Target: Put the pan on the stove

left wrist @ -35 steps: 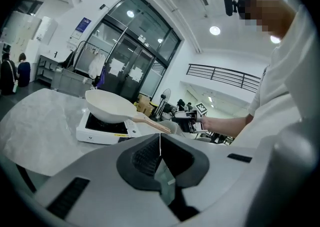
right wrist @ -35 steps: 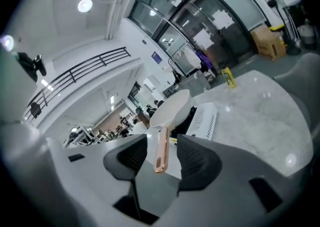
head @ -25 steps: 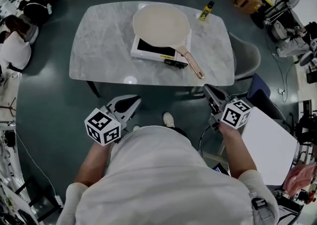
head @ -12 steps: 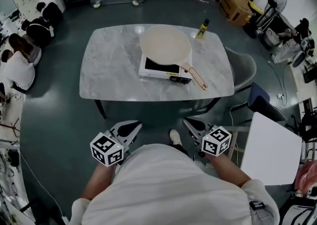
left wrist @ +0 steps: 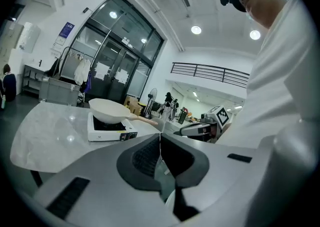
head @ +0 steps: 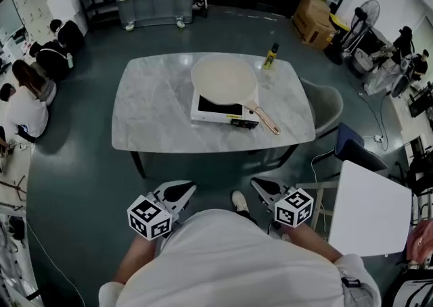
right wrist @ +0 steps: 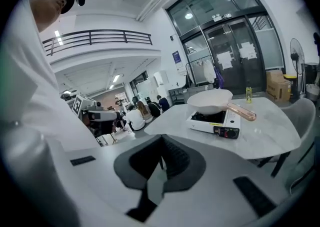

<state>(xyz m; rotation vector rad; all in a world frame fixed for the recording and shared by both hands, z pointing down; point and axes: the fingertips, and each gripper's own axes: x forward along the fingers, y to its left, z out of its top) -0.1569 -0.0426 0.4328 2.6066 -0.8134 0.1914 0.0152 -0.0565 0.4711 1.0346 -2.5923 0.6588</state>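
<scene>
The pan (head: pixel 224 80) is sitting on the stove (head: pixel 218 111), which is standing near the middle of the desk (head: pixel 155 109). A bottle (head: pixel 270 57) is standing behind them, to the right. The left hand-held gripper (head: pixel 186 189) and right hand-held gripper (head: pixel 260 184) are hanging side by side before the desk, apart from it.

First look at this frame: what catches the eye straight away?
The cream pan sits on the small white stove mid-table, its handle angled toward the person's right. The left gripper and right gripper hang shut and empty by the person's body, short of the marble table. A yellow bottle stands near the far edge.
</scene>
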